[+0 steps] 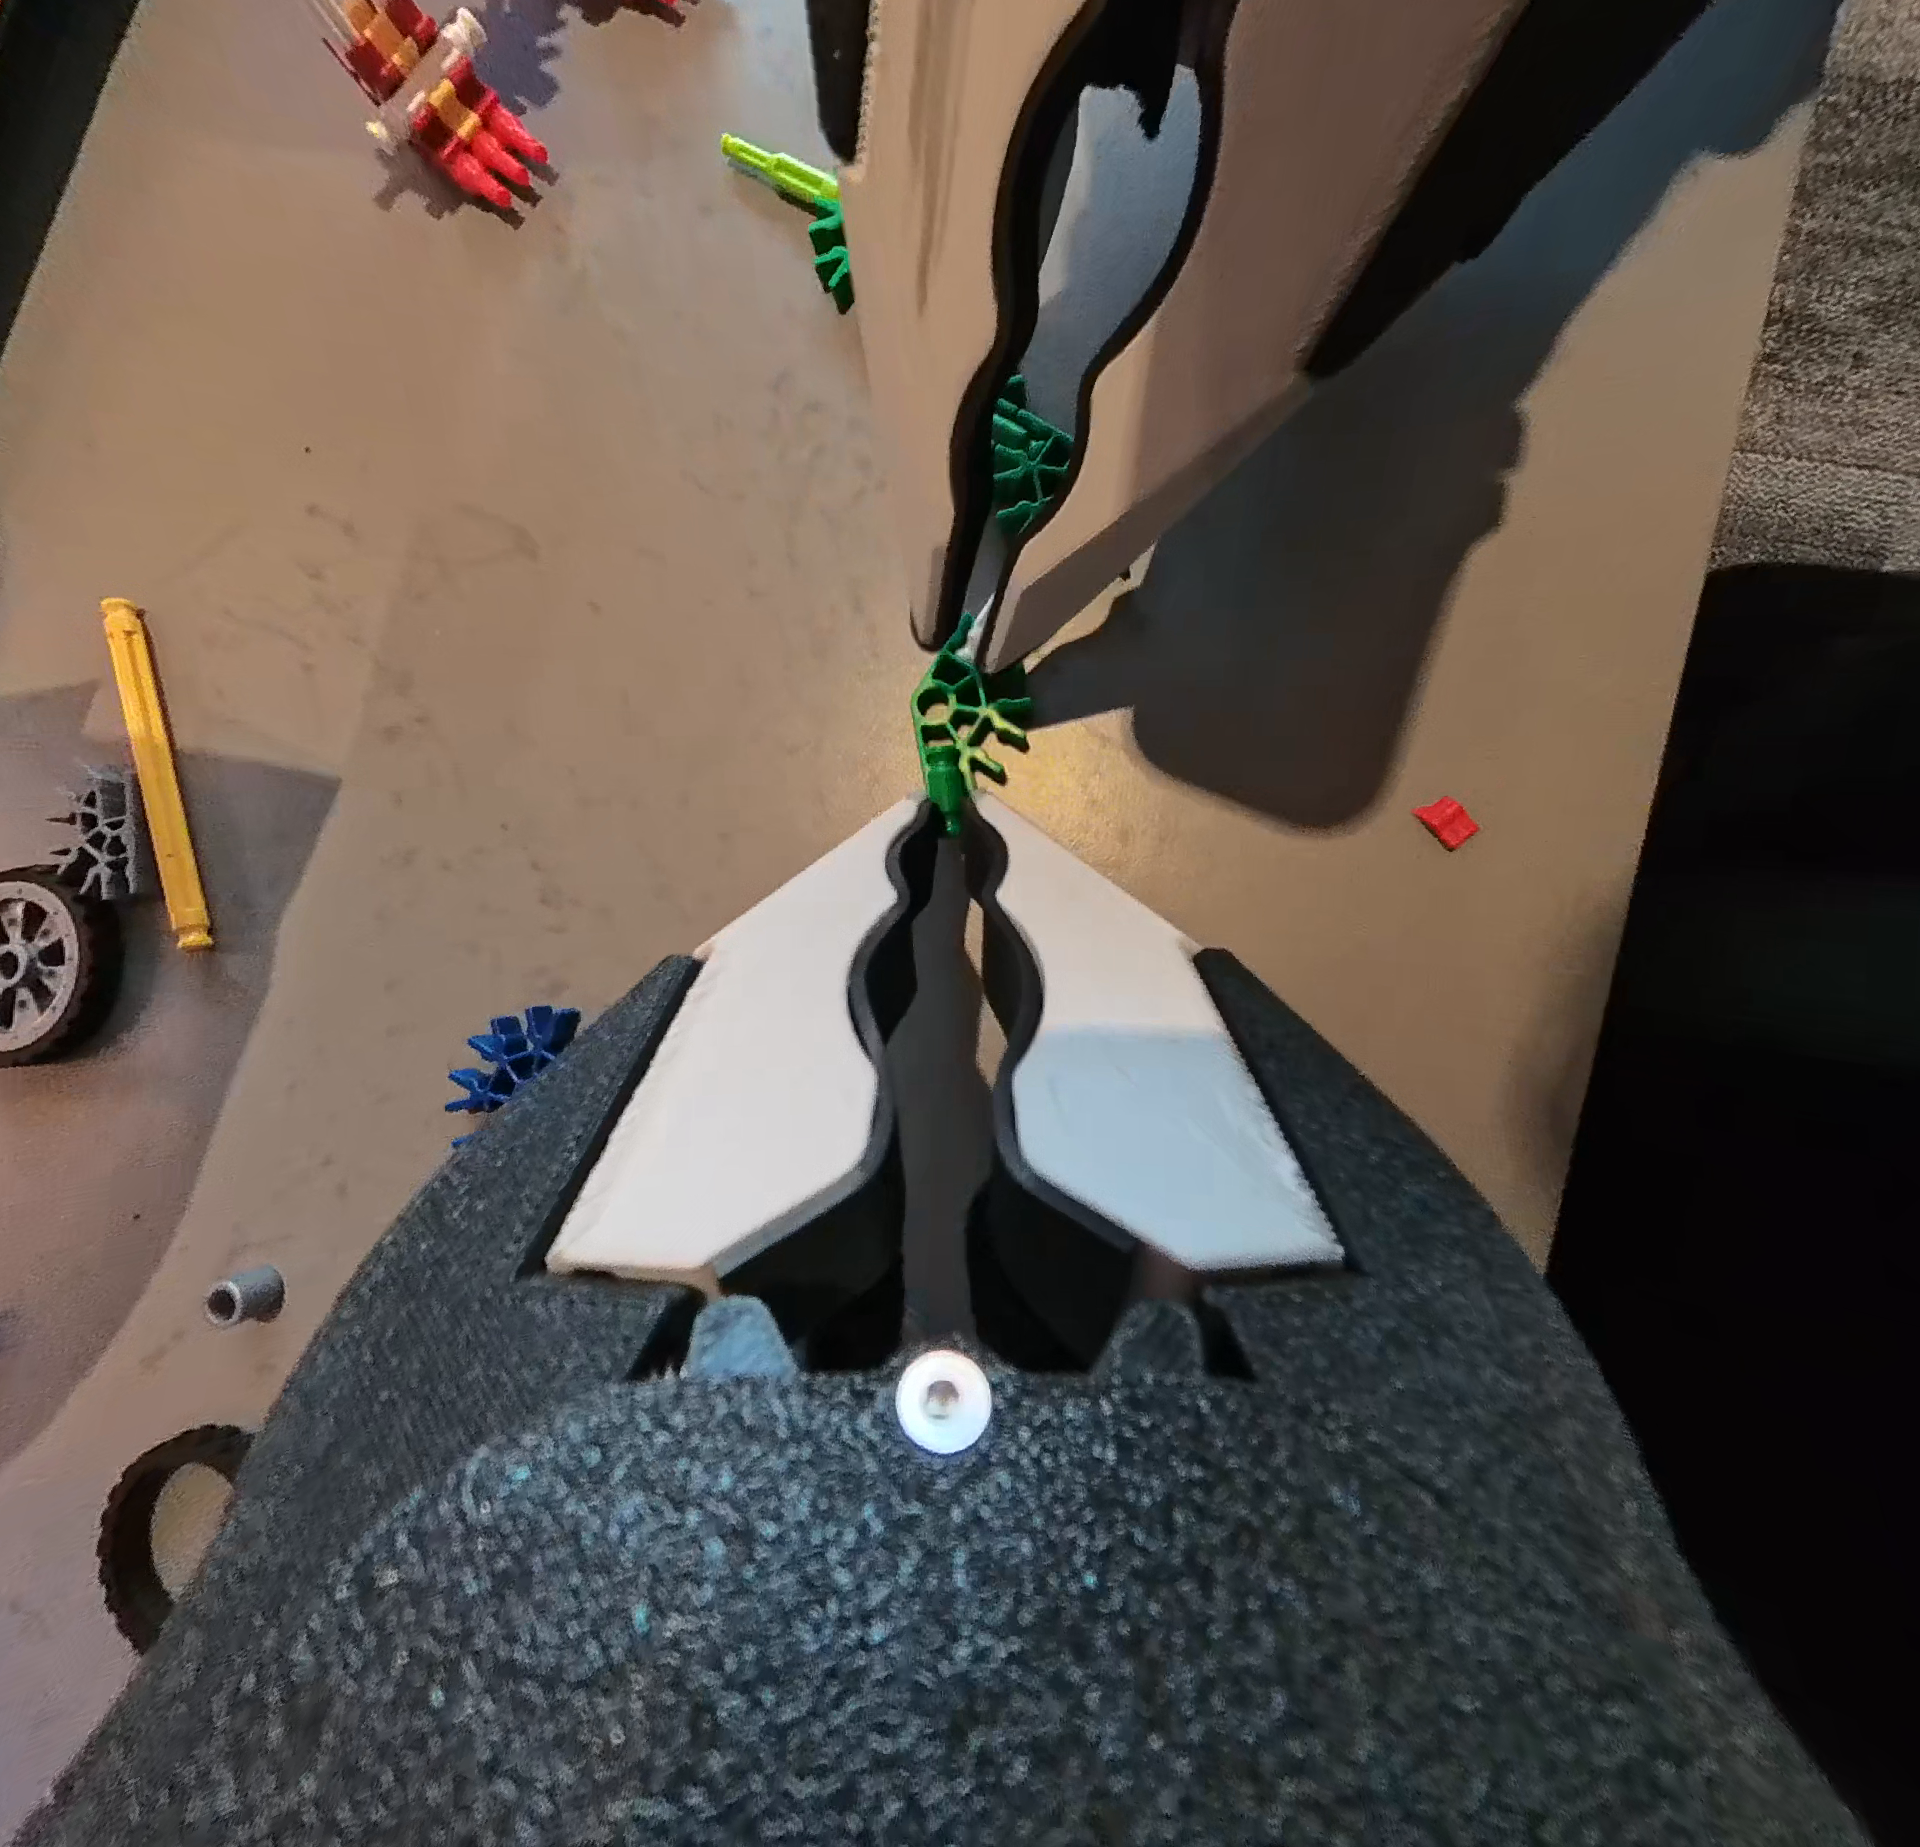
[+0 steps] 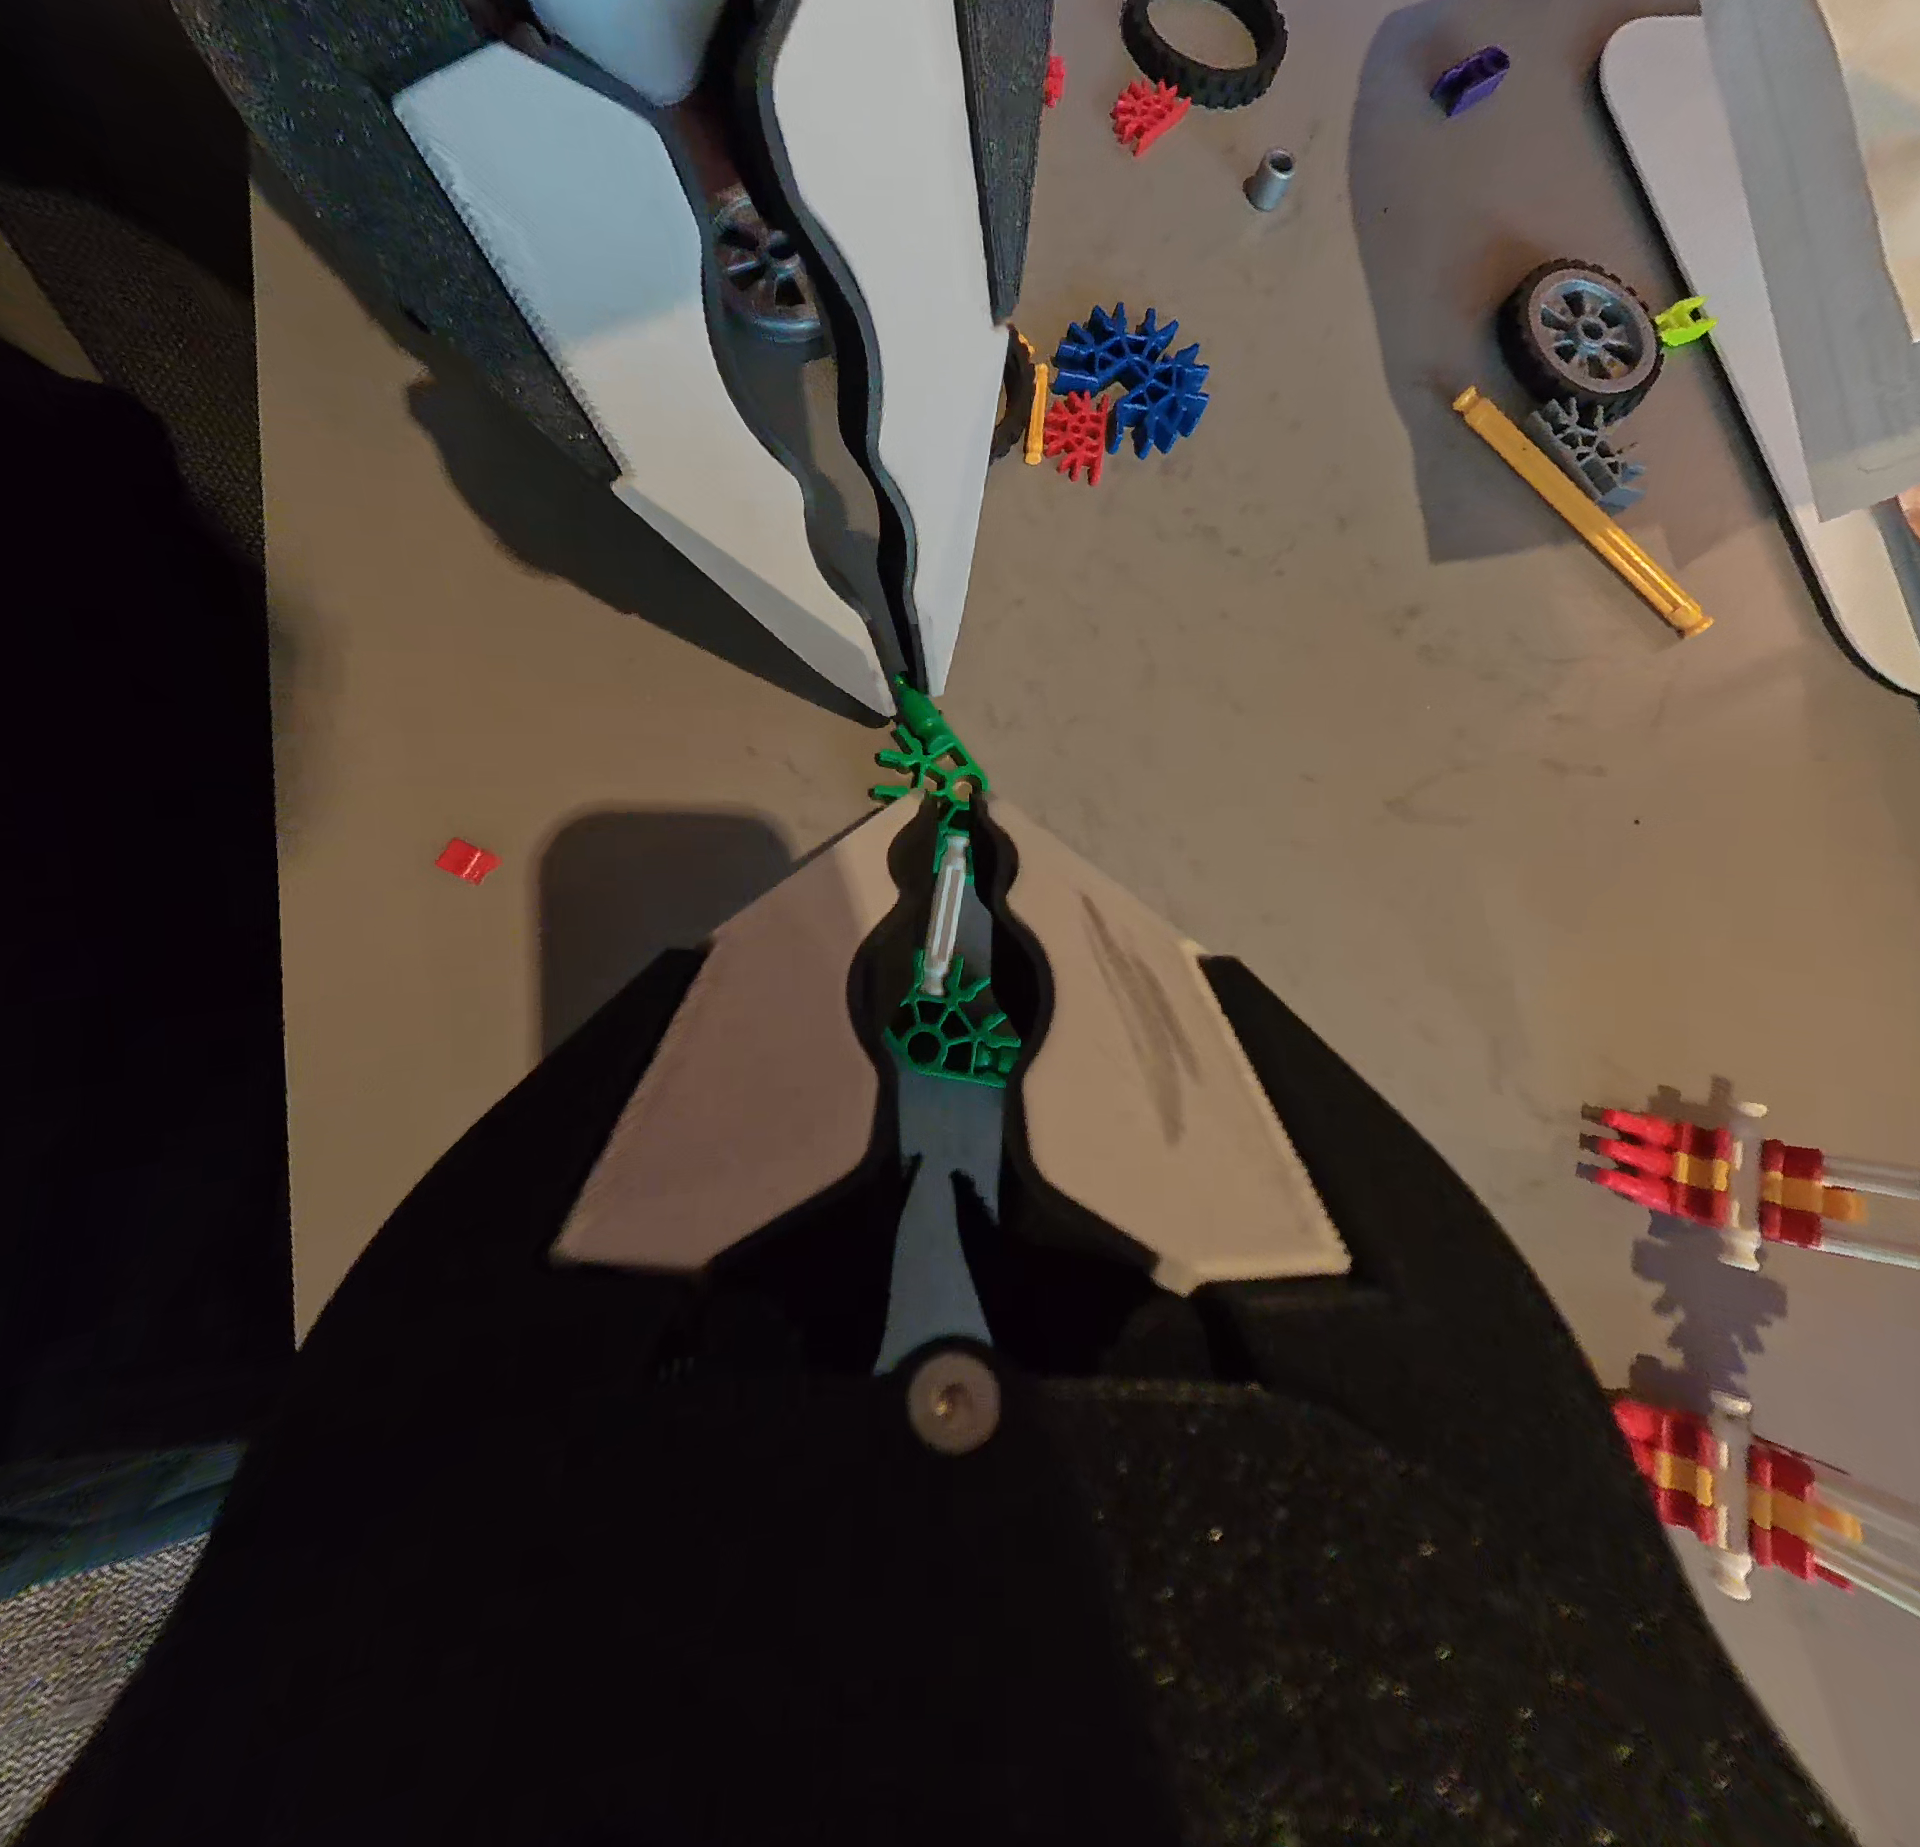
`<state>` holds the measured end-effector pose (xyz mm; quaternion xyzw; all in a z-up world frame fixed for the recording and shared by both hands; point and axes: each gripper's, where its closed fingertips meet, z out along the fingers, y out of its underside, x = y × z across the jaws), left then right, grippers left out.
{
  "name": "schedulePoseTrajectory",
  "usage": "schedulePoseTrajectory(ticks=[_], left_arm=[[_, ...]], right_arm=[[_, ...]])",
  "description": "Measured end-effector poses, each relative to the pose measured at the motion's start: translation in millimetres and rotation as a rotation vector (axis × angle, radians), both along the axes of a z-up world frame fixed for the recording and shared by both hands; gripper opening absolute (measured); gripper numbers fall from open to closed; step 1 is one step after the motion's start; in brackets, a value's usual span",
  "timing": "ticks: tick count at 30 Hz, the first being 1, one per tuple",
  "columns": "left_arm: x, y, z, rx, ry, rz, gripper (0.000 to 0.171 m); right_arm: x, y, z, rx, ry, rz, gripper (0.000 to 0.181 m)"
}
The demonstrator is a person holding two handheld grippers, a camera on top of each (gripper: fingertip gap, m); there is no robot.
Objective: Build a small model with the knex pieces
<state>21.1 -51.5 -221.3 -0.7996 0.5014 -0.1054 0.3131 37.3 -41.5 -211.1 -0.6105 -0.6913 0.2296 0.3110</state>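
The left gripper (image 1: 948, 818) pinches a short green rod (image 1: 945, 791) at its fingertips. That rod plugs into a green fan-shaped connector (image 1: 966, 708), lattice-like with toothed slots along its rim, held above the tan table (image 1: 520, 509). The right gripper (image 2: 940, 810) is pressed closed on a white rod (image 2: 948, 909) that joins this connector to a second green connector (image 2: 951, 1039) sitting between its fingers. The two grippers meet tip to tip. A red chip (image 1: 1446, 823) lies nearby; blue connectors (image 2: 1132, 379) and a yellow rod (image 1: 156, 774) lie farther off.

both wrist views look steeply down, close above the table (image 1: 520, 447); facing each other
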Motion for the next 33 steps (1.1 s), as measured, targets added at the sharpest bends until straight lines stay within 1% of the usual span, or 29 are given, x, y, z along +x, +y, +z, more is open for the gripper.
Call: schedulePoseTrajectory(ticks=[7, 12, 15, 19, 21, 25, 33], left_arm=[[0, 0, -2, -0.001, 0.03, -0.003, 0.004], [0, 1, -3, 0.0, 0.04, -0.004, 0.004], [-1, 2, -3, -0.001, 0.039, -0.003, 0.004], [-1, 2, -3, 0.0, 0.04, -0.008, 0.003], [0, 3, -3, 0.002, 0.046, -0.012, 0.003], [1, 3, -3, 0.001, 0.049, -0.015, 0.003], [3, 3, -3, 0.001, 0.054, -0.024, 0.003]], right_arm=[[-7, -1, 3, 0.009, 0.009, 0.023, 0.002], [-15, -2, -1, 0.014, -0.008, 0.051, 0.0], [-15, 2, -6, 0.03, -0.04, 0.037, 0.0], [-16, -5, -3, 0.016, -0.031, 0.074, 0.0], [-16, -1, -4, 0.043, -0.046, 0.063, 0.0], [-16, 0, 1, 0.016, -0.019, 0.059, 0.0], [-14, 0, -6, 0.012, -0.049, 0.062, 0.0]])
